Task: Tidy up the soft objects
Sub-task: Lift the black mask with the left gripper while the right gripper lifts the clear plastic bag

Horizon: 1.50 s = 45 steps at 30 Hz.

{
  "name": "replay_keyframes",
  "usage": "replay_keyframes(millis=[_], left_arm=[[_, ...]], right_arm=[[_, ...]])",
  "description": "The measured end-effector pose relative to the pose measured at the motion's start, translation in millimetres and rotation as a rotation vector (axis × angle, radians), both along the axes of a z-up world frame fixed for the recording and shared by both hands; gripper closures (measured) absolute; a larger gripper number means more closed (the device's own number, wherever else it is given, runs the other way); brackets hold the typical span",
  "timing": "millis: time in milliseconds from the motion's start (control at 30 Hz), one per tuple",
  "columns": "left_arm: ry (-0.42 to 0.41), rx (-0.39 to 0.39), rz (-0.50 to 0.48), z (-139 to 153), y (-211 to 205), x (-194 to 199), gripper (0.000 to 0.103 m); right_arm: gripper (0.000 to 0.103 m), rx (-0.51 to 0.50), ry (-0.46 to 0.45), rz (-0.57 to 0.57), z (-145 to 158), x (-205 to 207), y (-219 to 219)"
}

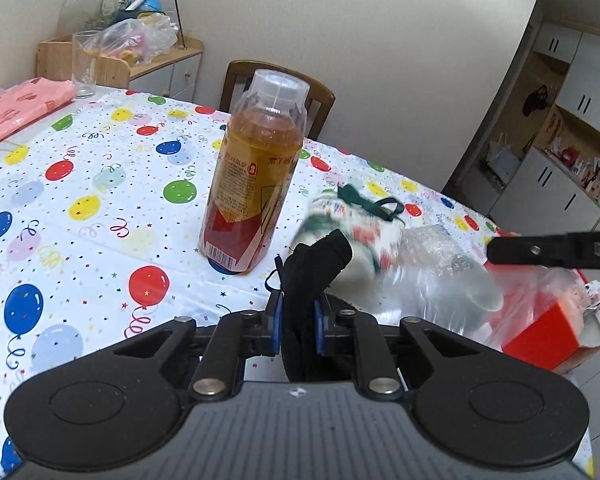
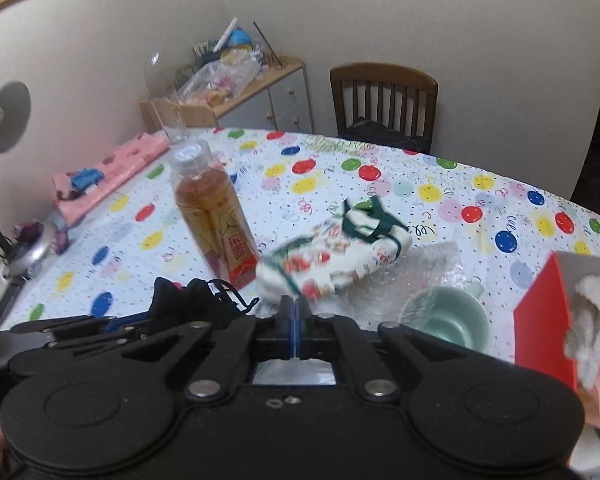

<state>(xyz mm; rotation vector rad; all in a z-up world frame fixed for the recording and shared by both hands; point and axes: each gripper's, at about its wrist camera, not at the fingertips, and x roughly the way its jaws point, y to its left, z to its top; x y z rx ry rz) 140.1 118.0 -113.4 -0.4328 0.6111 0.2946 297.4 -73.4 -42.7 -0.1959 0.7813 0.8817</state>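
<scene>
My left gripper is shut on a black fabric piece with thin strings. The piece stands up between the blue pads, above the balloon-print tablecloth. The right wrist view shows the same black piece at lower left. A white patterned cloth with green ties, blurred, lies just beyond it. My right gripper is shut, pads pressed together and nothing visible between them. The patterned cloth sits right behind its tips. One of its fingers reaches in from the right edge of the left wrist view.
A tea bottle stands mid-table. A pale green cup sits in bubble wrap, beside a red box holding fluffy cloth. A pink folded cloth and a glass lie far left. A wooden chair stands behind the table.
</scene>
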Motion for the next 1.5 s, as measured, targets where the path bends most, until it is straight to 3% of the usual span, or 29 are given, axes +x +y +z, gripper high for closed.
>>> replay_keyframes(millis=[233, 533, 833, 1167, 1267, 1333, 1367, 1500], left_arm=[[-0.051, 0.012, -0.001, 20.0, -7.4, -11.1, 0.088], [-0.012, 0.007, 0.018, 11.4, -9.2, -18.8, 0.088], [0.015, -0.022, 0.021, -4.4, -2.2, -25.0, 0.088], [0.029, -0.043, 0.016, -11.5, 9.0, -25.1, 0.088], [0.033, -0.048, 0.008, -12.6, 10.1, -23.6, 0.088], [0.034, -0.049, 0.002, -13.0, 10.1, -22.8, 0.088], [0.035, -0.049, -0.002, -13.2, 10.1, -22.3, 0.088], [0.037, -0.049, -0.014, -13.4, 10.5, -21.3, 0.088]], right_arm=[[0.103, 0.075, -0.017, -0.021, 25.3, -6.0, -33.8], [0.102, 0.01, 0.05, 0.038, -10.7, -8.0, -35.8], [0.101, -0.105, 0.093, 0.025, -49.1, -0.3, -18.7], [0.097, -0.139, 0.061, -0.009, -44.9, -3.0, -34.2], [0.083, -0.137, 0.05, -0.016, -41.7, -3.3, -37.7], [0.03, -0.124, 0.036, -0.018, -38.9, -5.5, -38.2], [0.02, -0.118, 0.015, -0.017, -37.0, -8.3, -38.8], [0.021, -0.154, 0.02, 0.0, -41.6, -5.6, -30.2]])
